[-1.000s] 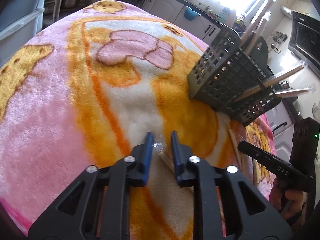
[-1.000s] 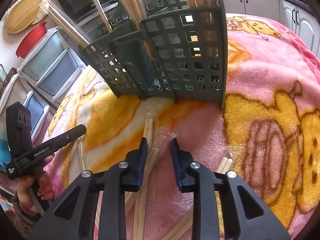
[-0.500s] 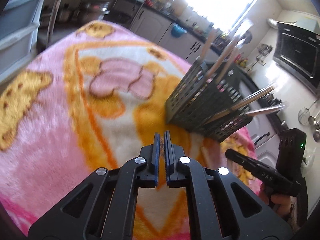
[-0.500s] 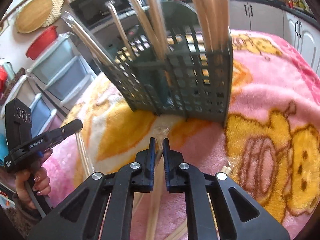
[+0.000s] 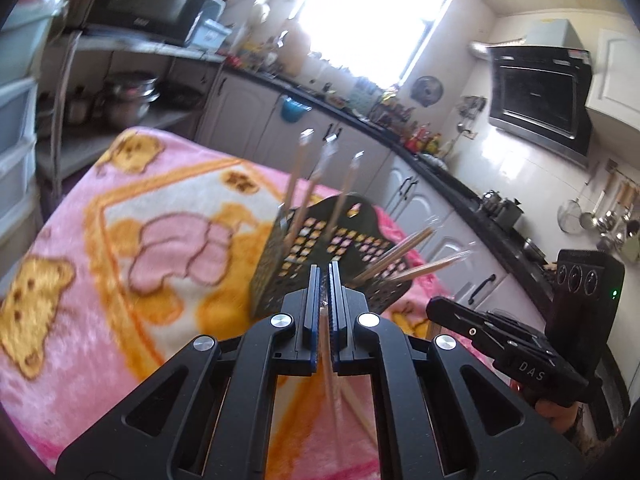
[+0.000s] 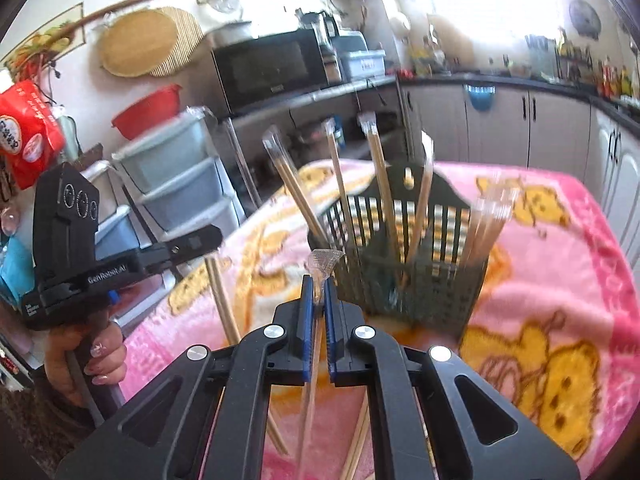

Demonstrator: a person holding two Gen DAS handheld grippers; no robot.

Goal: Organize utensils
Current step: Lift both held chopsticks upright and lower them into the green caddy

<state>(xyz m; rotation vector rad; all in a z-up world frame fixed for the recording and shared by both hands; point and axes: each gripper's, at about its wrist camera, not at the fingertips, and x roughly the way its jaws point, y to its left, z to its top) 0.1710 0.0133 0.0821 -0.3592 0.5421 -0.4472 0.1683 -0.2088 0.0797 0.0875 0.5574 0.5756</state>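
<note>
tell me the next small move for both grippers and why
Probably carry both forward over the dark slotted caddy. The right gripper and left gripper each have jaws shut on a wrapped chopstick pair, lifted off the pink blanket.

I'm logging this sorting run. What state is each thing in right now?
Left claw: shut on a wrapped chopstick pair.
Right claw: shut on another wrapped pair.
Dark mesh caddy: upright on the pink blanket, holding several wrapped chopsticks.
</note>
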